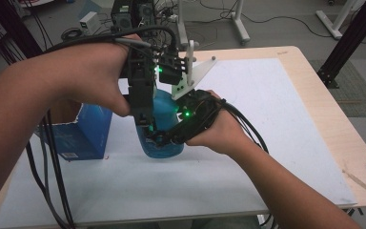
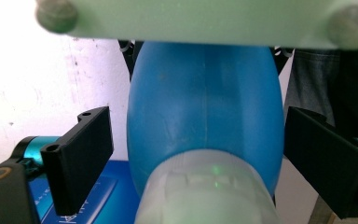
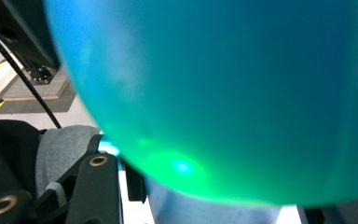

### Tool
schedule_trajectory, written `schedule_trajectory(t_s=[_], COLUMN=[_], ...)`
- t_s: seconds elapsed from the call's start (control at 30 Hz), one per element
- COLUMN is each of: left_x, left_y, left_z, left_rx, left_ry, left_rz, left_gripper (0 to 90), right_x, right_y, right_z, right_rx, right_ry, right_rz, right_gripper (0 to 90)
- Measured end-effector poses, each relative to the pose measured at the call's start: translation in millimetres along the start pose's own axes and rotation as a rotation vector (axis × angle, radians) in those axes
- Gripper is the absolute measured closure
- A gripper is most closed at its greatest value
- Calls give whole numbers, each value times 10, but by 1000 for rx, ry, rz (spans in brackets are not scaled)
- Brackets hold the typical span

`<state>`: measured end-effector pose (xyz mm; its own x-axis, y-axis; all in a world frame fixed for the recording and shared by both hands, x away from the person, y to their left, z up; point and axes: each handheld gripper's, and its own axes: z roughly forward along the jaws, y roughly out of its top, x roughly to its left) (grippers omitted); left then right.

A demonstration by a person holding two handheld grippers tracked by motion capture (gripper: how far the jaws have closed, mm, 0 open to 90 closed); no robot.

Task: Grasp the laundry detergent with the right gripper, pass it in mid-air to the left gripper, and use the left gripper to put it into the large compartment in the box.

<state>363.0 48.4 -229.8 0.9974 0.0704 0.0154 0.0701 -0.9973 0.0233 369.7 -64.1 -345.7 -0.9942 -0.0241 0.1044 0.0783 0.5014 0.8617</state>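
On the white mat [image 1: 248, 157], your left gripper [image 2: 200, 154] straddles the blue bottle [image 2: 205, 112], jaws wide, not touching; your right gripper's [image 1: 164, 136] grip can't be told.

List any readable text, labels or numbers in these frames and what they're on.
None can be read.
Blue box: small white print low on its front, too small to read in the high view.
The same box in the left gripper view: pale markings, blurred.
Blue bottle: no label or print on the side that shows.
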Motion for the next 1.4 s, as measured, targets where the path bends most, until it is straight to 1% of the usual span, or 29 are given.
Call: schedule_trajectory(t_s=[0.1, 0.17, 0.27, 0.3, 0.37, 0.5, 0.57, 0.6, 0.67, 0.8, 0.87, 1.0, 1.2, 1.23, 1.3, 1.37, 1.4], left_x=[-3, -6, -6, -8, -9, -12, -12, -10, -15, -10, -10, -12, -5, -7, -8, -5, -7], left_y=[12, 18, 21, 26, 31, 37, 42, 46, 51, 57, 56, 56, 63, 65, 68, 83, 87], left_z=[3, 4, 4, 0, 0, -2, -1, -5, -2, 0, 4, 9, 7, 8, 11, 14, 14], left_rx=[-2, -4, -2, 1, 0, 1, 2, 6, 2, 7, 10, 11, 20, 19, 18, 22, 24], left_ry=[2, 5, 5, 3, 12, 7, 6, 4, 7, 10, 5, 8, 11, 8, 7, 12, 10], left_rz=[2, 3, 5, 5, 7, 6, 9, 16, 10, 14, 10, 5, 13, 12, 12, 19, 13], left_gripper=[98, 121, 123, 144, 147, 176, 183, 205, 207, 208, 240, 251, 258, 275, 279, 279, 279], right_x=[-1, -3, -2, -2, -3, -4, -3, -3, -6, -8, -4, -8, -12, -11, -10, -11, -10], right_y=[0, -2, -2, -2, -2, -1, -1, -1, -2, -3, -4, -4, -6, -6, -6, -5, -5], right_z=[-9, -11, -12, -14, -15, -14, -12, -12, -11, -11, -12, -15, -23, -23, -23, -23, -25], right_rx=[-1, -4, -4, -4, -6, -6, -6, -6, -7, -7, -6, -9, -11, -10, -10, -11, -12], right_ry=[0, 0, -1, -1, 0, 2, 1, 1, 3, 6, 3, 4, -1, 0, 0, 3, 6], right_rz=[-1, -1, -1, -1, -1, -1, -1, 2, 1, 0, 3, 0, 5, 4, 5, 2, 3], right_gripper=[454, 454, 454, 454, 454, 454, 454, 454, 454, 454, 454, 454, 454, 454, 454, 454, 454])
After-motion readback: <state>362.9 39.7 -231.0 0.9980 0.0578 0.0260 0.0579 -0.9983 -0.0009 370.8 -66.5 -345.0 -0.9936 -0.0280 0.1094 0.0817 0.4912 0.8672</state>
